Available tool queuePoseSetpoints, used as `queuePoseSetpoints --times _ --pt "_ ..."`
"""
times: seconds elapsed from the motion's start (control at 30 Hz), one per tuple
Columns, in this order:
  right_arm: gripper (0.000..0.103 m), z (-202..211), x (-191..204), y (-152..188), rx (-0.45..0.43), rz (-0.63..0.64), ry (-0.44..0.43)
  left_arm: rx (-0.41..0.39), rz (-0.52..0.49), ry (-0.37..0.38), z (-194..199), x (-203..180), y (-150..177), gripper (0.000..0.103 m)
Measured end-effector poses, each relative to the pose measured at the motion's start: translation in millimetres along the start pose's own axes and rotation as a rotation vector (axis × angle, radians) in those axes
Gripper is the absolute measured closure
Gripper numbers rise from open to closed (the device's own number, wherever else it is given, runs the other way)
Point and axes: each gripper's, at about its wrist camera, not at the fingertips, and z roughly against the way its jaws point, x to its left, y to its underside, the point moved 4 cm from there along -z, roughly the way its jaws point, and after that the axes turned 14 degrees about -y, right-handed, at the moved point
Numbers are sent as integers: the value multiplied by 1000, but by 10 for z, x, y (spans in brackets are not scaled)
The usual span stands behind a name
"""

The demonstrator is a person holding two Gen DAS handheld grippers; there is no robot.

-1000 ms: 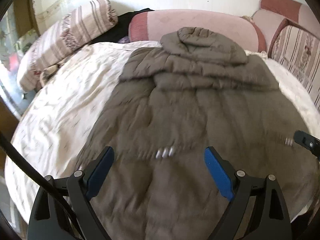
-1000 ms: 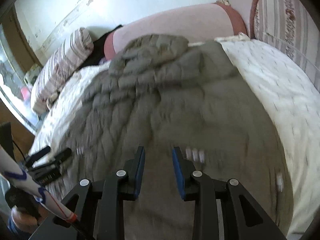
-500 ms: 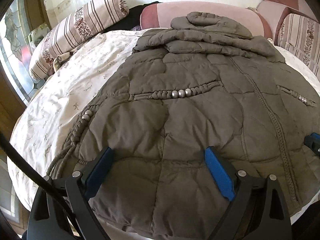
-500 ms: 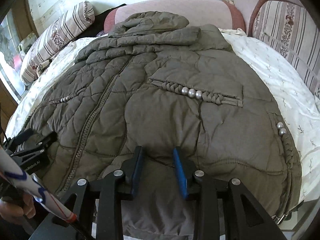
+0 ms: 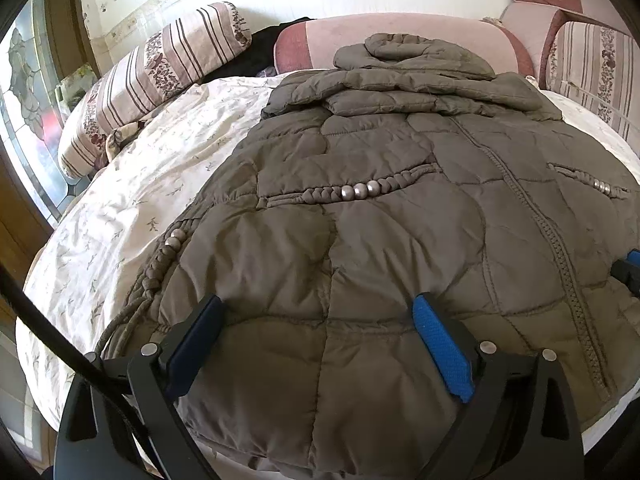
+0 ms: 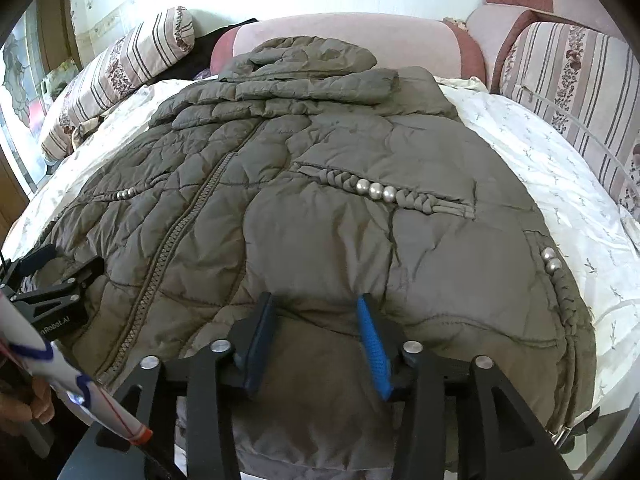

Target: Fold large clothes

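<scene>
A large olive-brown quilted puffer jacket (image 5: pixel 380 240) lies flat, front up, on a round bed, hood toward the far cushions; it also fills the right wrist view (image 6: pixel 320 208). Its sleeves are folded across the chest. My left gripper (image 5: pixel 316 316) is open wide over the jacket's left hem area. My right gripper (image 6: pixel 314 304) is open, jaws moderately apart, over the right hem. The left gripper also shows at the left edge of the right wrist view (image 6: pixel 64 264), and the right fingertip (image 5: pixel 630 268) at the right edge of the left wrist view.
The bed has a cream floral sheet (image 5: pixel 132 200). A striped bolster (image 5: pixel 160 68) lies at the far left, a pink cushion (image 6: pixel 360 36) behind the hood, striped cushions (image 6: pixel 572 68) at the right. A stained-glass window (image 5: pixel 24 92) is at left.
Both grippers moved down toward the jacket's near hem over the last second. The right gripper's jaws have opened wider. The left gripper stayed wide open.
</scene>
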Motion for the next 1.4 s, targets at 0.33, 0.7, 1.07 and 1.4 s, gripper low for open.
queuePoseSetpoints --times 0.33,0.7,1.07,1.4 --pt "48 23 -58 19 -16 -11 -17 -12 2 -8 11 3 23 6" --pt "47 139 -61 152 -79 2 -44 -41 9 -1 19 15 51 5" --pt "40 213 -59 219 -74 -5 -58 -48 7 -7 35 25 66 5" --pt "38 664 -440 17 -146 -126 -113 -42 17 -5 41 32 76 5"
